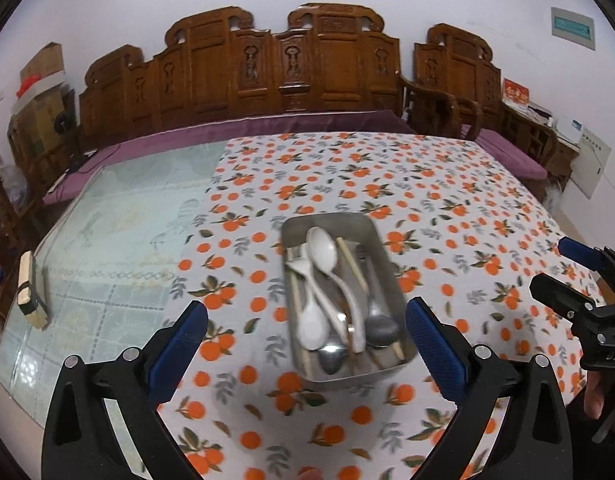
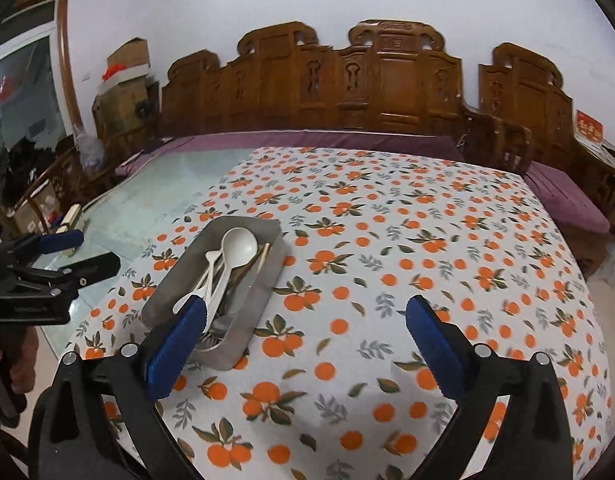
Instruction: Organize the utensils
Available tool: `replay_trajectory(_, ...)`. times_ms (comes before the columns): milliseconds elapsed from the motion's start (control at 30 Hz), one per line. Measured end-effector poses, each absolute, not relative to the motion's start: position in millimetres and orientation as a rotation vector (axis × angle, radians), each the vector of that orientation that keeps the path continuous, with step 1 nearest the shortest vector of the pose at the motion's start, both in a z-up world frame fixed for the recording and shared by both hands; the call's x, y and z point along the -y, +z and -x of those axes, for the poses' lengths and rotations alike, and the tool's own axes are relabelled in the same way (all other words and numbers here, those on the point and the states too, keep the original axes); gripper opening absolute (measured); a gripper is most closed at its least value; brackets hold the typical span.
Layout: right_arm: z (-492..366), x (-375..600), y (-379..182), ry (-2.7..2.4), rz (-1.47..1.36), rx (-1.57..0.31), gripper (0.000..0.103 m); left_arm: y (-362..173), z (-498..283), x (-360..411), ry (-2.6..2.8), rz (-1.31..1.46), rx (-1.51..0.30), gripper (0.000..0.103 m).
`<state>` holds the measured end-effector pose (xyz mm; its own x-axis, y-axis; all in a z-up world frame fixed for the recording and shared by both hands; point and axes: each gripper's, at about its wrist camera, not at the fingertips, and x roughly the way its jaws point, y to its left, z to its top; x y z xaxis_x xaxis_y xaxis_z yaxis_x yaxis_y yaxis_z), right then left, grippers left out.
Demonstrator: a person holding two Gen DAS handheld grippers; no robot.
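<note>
A rectangular metal tray (image 1: 381, 248) sits on the orange-print tablecloth and holds white plastic spoons (image 1: 322, 254), metal spoons (image 1: 381, 330) and chopsticks (image 1: 352, 258) piled together. My left gripper (image 1: 307, 344) is open and empty, its blue pads on either side of the tray's near end, above it. In the right wrist view the tray (image 2: 259, 292) lies to the left, with the white spoons (image 2: 238, 245) in it. My right gripper (image 2: 307, 340) is open and empty over bare cloth right of the tray. Each gripper shows in the other's view, the right gripper (image 1: 587, 280) and the left gripper (image 2: 67, 252).
The tablecloth (image 1: 427, 184) covers the right part of a glass-topped table (image 1: 119, 216). A small wooden block (image 1: 29, 288) lies at the table's left edge. A carved wooden bench (image 1: 267, 72) with purple cushions stands behind the table.
</note>
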<state>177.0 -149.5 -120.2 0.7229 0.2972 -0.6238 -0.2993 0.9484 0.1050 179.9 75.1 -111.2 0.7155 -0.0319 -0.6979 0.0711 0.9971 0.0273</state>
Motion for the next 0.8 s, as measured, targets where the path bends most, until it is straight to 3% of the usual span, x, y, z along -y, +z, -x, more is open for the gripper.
replay_trajectory(800, -86, 229, -69, 0.221, -0.052, -0.565, 0.100, -83, -117, 12, -0.082, -0.003, -0.719, 0.095)
